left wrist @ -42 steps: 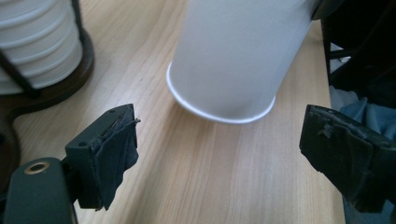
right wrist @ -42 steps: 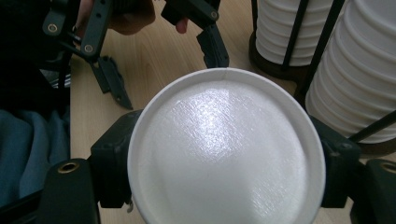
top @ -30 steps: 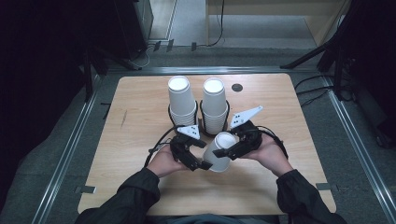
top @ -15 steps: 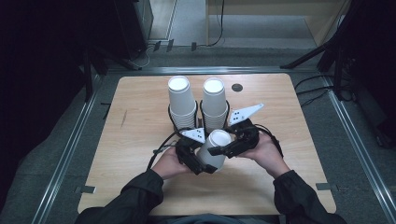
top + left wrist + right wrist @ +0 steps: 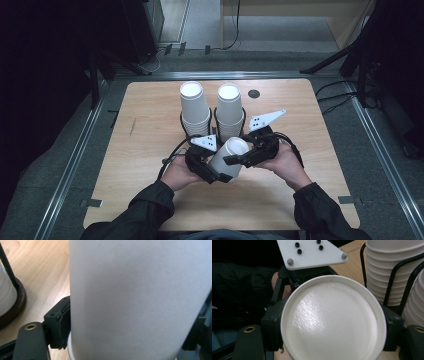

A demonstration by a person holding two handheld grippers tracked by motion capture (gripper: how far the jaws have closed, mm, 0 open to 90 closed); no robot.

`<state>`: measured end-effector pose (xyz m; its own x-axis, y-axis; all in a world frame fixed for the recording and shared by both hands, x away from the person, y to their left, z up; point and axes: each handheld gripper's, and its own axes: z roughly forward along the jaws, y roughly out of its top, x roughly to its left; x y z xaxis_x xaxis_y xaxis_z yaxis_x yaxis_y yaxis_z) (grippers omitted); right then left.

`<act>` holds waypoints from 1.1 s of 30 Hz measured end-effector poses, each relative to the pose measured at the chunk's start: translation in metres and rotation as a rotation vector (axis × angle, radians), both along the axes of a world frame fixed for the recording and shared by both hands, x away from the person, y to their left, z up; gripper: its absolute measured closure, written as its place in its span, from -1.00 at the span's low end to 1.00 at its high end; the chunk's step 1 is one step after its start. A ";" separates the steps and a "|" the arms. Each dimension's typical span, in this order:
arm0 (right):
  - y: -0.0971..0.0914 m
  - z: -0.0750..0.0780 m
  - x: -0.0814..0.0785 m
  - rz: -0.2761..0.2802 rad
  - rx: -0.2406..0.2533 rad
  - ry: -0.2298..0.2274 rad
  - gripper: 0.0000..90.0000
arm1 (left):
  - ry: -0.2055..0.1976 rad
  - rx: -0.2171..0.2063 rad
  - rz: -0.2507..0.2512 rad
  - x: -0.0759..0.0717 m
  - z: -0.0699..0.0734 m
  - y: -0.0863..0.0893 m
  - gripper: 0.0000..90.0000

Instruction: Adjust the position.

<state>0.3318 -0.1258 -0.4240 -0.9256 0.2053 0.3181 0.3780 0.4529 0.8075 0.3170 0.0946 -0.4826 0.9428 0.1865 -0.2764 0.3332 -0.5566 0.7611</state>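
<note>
- A light wooden table (image 5: 150, 150) with rounded corners fills the middle of the high view; grey floor and metal rails run along its sides, and dark stands and cables sit at 12 and 2 o'clock beyond its far edge.
- A small dark round spot (image 5: 254, 93) marks the tabletop at about 1 o'clock from the centre.
- No brand or readable writing shows; the cups are plain white, and the grey three-cornered plates carry only black dots.
- Two stacks of white paper cups, bottoms up, stand side by side in black wire holders: the left stack (image 5: 194, 107) and the right stack (image 5: 230, 109), just past the centre at 12 o'clock.
- A single white paper cup (image 5: 229, 156) is held off the table at 6 o'clock from the stacks, tilted, its closed bottom facing up and away.
- Both forearms come in from 6 o'clock, hands meeting around the cup.
- The left gripper (image 5: 218, 175), whose jaws have just been closing, has its pads against the cup's side wall.
- The right gripper (image 5: 236, 160) clamps the cup near its bottom, one jaw on either side.
</note>
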 end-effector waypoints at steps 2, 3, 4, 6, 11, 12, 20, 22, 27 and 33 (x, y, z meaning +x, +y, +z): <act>0.000 0.000 0.000 0.003 -0.001 -0.001 -0.47 | 0.004 0.006 -0.005 0.000 0.001 0.000 -0.57; 0.000 0.000 0.000 -0.002 -0.008 -0.002 -0.57 | -0.001 0.007 -0.005 0.000 0.001 0.001 -0.57; -0.001 0.001 -0.001 -0.013 -0.028 -0.016 -0.67 | -0.001 0.012 -0.004 0.000 0.004 0.003 -0.57; -0.002 0.001 -0.001 -0.015 -0.032 -0.021 -0.67 | -0.011 0.016 -0.004 0.000 0.006 0.004 -0.58; -0.009 0.001 -0.005 0.004 -0.074 -0.035 -0.70 | -0.022 0.087 0.002 -0.002 0.015 0.013 -0.58; -0.009 0.001 -0.005 0.004 -0.074 -0.035 -0.70 | -0.022 0.087 0.002 -0.002 0.015 0.013 -0.58; -0.006 -0.009 -0.009 0.021 -0.161 -0.073 -0.69 | -0.037 0.169 0.040 0.000 0.019 0.027 -0.59; -0.004 -0.012 -0.010 0.026 -0.191 -0.094 -0.68 | -0.042 0.200 0.044 0.000 0.019 0.029 -0.59; 0.000 -0.019 -0.013 0.045 -0.227 -0.120 -0.68 | -0.052 0.257 0.064 -0.001 0.019 0.034 -0.59; 0.004 -0.027 -0.010 0.072 -0.223 -0.113 -0.68 | -0.046 0.345 0.068 -0.001 0.012 0.036 -0.59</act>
<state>0.3214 -0.1218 -0.4507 -0.9674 0.1911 0.1661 0.2514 0.6471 0.7197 0.3158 0.1307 -0.4709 0.9352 0.3238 -0.1436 0.3476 -0.7614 0.5472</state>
